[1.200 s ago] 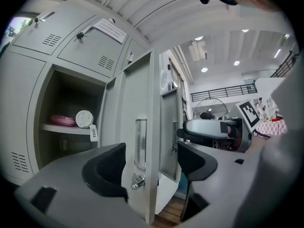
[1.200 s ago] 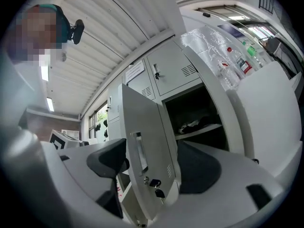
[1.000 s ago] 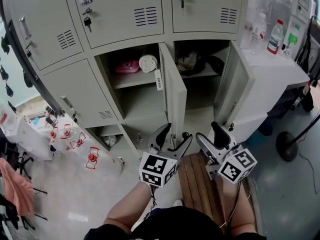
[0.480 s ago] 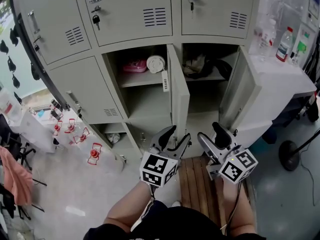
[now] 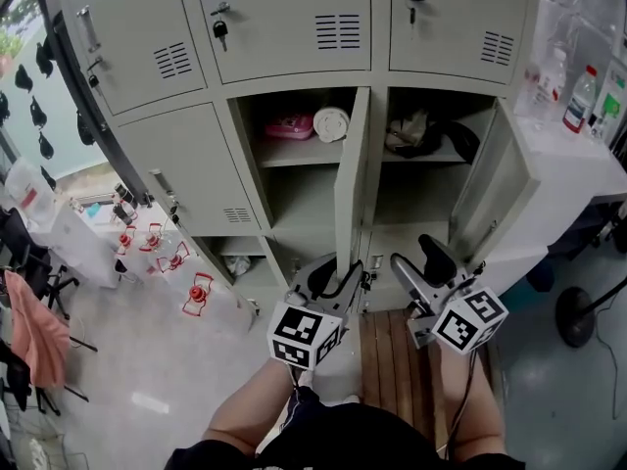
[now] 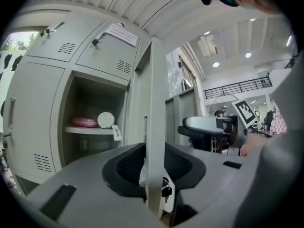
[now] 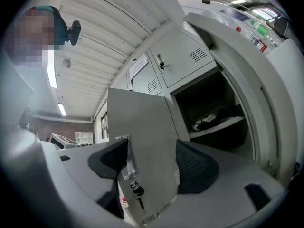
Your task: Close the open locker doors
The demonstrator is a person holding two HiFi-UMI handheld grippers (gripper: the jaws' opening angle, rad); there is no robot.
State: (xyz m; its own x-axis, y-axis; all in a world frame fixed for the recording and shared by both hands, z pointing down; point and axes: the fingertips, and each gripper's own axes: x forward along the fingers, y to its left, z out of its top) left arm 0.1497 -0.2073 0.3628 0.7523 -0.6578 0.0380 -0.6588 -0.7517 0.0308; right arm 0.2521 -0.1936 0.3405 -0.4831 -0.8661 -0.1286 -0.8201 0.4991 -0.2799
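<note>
Two grey locker doors stand open in the middle row. The middle door (image 5: 351, 164) juts edge-on towards me, and the right door (image 5: 493, 199) swings out to the right. My left gripper (image 5: 338, 272) has just been closing its jaws, with the middle door's free edge (image 6: 156, 103) between them; both pads touch it, just above a hanging key (image 6: 166, 190). My right gripper (image 5: 419, 259) hovers open to the right of that door. In the right gripper view the door's outer face (image 7: 142, 122), with handle and key (image 7: 137, 191), stands ahead between the wide jaws, ungripped.
A pink item (image 5: 289, 127) and a white roll (image 5: 331, 123) lie on the middle locker's shelf, dark clothing (image 5: 431, 135) on the right one's. A wooden slatted board (image 5: 392, 360) lies underfoot. Bottles (image 5: 580, 96) stand on a counter at right. Red-and-white items (image 5: 196, 292) sit on the floor at left.
Both grippers have moved closer to the lockers. The left jaws have narrowed from wide open onto the middle door's edge. The right jaws stay wide.
</note>
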